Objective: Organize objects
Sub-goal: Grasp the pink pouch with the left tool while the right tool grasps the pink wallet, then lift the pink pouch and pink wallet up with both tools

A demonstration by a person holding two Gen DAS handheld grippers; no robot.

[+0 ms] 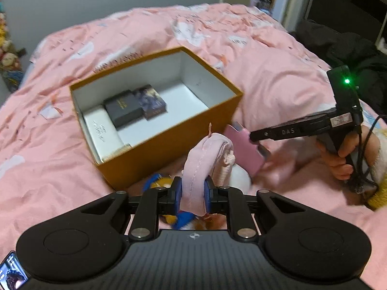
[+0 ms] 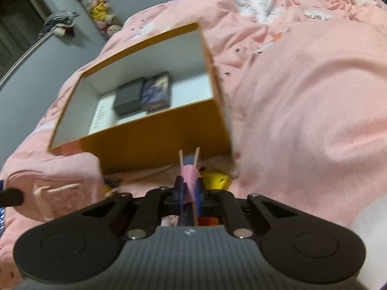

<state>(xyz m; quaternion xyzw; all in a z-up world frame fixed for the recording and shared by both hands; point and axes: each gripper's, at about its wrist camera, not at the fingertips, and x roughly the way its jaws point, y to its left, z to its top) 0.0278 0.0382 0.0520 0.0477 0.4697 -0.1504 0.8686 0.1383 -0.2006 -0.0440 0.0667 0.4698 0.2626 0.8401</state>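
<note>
An open orange box (image 1: 169, 142) with a white inside sits on the pink bed; it also shows in the right wrist view (image 2: 154, 140). Inside lie a dark grey box (image 1: 122, 108), a dark printed box (image 1: 151, 101) and a white box (image 1: 101, 130). My left gripper (image 1: 192, 189) is shut on a folded pink fabric pouch (image 1: 200, 164), held just in front of the box's near wall. My right gripper (image 2: 189, 188) is shut on a flat pink card case (image 2: 189, 172); in the left wrist view the card case (image 1: 244, 149) hangs right of the box.
A pink duvet (image 1: 266, 55) covers the bed. Yellow and blue toys (image 1: 159, 181) lie below the left gripper; a yellow toy (image 2: 216, 178) lies by the box. Dark clothing (image 1: 338, 48) is piled at the far right. Plush toys (image 2: 101, 7) line the wall.
</note>
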